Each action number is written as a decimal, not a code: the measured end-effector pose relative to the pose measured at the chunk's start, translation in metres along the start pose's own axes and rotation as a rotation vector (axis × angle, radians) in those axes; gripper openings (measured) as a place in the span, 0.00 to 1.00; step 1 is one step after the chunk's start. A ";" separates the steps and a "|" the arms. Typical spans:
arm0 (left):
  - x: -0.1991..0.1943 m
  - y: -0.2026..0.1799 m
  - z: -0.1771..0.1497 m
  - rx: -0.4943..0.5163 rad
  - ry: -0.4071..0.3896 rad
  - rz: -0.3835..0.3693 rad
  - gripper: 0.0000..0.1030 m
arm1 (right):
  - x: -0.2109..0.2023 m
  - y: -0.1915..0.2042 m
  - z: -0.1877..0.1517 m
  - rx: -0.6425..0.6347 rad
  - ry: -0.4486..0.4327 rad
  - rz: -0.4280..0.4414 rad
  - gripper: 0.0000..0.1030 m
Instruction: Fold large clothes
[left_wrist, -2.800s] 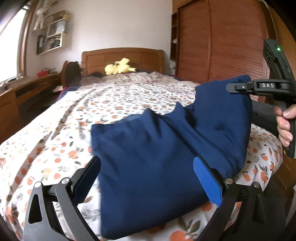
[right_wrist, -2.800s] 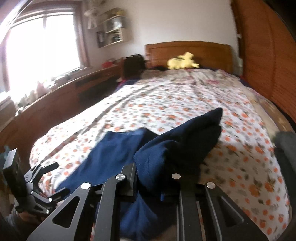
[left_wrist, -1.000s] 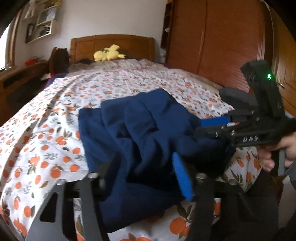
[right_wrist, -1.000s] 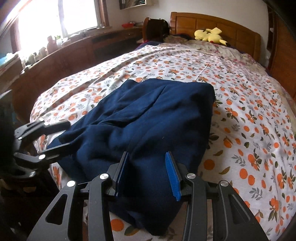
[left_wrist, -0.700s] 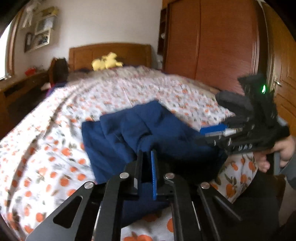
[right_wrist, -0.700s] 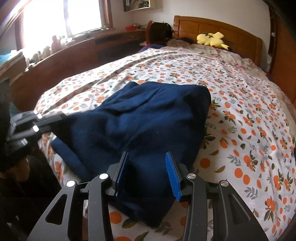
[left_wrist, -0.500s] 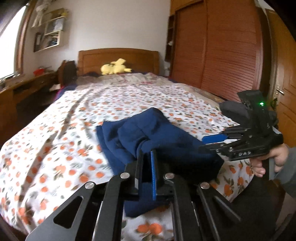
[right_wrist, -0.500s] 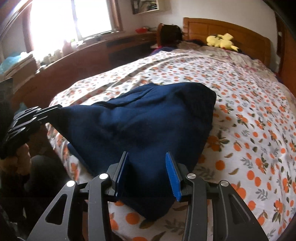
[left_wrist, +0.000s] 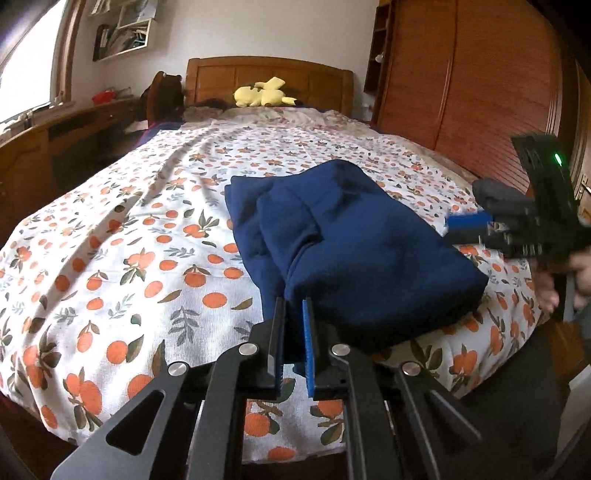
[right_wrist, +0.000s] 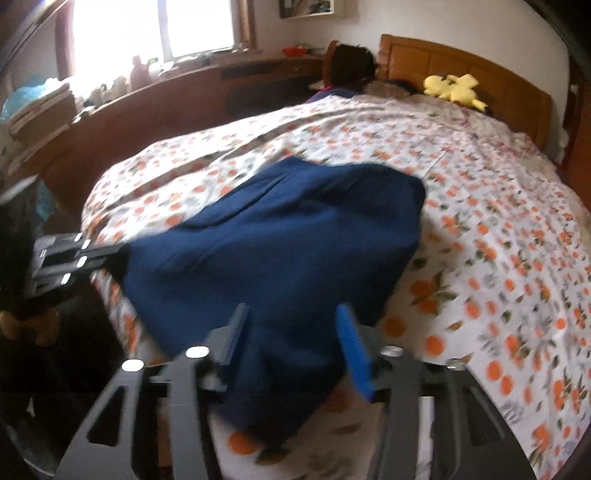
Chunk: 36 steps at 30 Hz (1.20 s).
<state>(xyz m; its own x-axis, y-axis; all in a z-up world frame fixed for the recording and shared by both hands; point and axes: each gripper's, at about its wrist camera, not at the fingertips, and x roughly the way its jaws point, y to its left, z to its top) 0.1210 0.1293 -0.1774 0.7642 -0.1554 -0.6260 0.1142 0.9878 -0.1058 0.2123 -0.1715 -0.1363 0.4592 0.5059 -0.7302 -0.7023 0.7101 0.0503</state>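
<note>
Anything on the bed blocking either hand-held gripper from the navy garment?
Nothing visible. The left hand-held gripper is pinched on the near edge of the navy garment; the right hand-held gripper is opening with garment fabric between its jaws. The yellow plush toy lies far off by the headboard.

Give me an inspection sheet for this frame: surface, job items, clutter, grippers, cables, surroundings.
Surface: bed with an orange-print sheet, lightly wrinkled.
Job's things: navy garment, folded into a bundle near the foot edge.
Clutter: yellow plush toy by the headboard.
Grippers: left gripper shut on the navy garment's near edge; right gripper jaws opening, fabric between them, pads not pressing.
Cables: nothing seen.
Surroundings: wooden wardrobe, window over a cluttered wooden ledge, wall shelf.
</note>
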 end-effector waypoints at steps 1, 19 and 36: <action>0.001 0.000 -0.001 0.002 0.003 0.004 0.10 | 0.002 -0.006 0.005 0.005 -0.005 -0.007 0.53; 0.006 -0.009 0.000 -0.034 0.024 0.078 0.12 | 0.161 -0.132 0.087 0.239 0.154 0.082 0.82; -0.027 -0.010 -0.018 -0.082 0.041 0.112 0.40 | 0.127 -0.124 0.102 0.194 0.054 0.084 0.12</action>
<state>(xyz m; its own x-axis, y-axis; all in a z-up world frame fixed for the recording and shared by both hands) 0.0879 0.1237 -0.1739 0.7428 -0.0460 -0.6680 -0.0240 0.9952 -0.0952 0.4128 -0.1452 -0.1663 0.3700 0.5443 -0.7529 -0.6167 0.7500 0.2392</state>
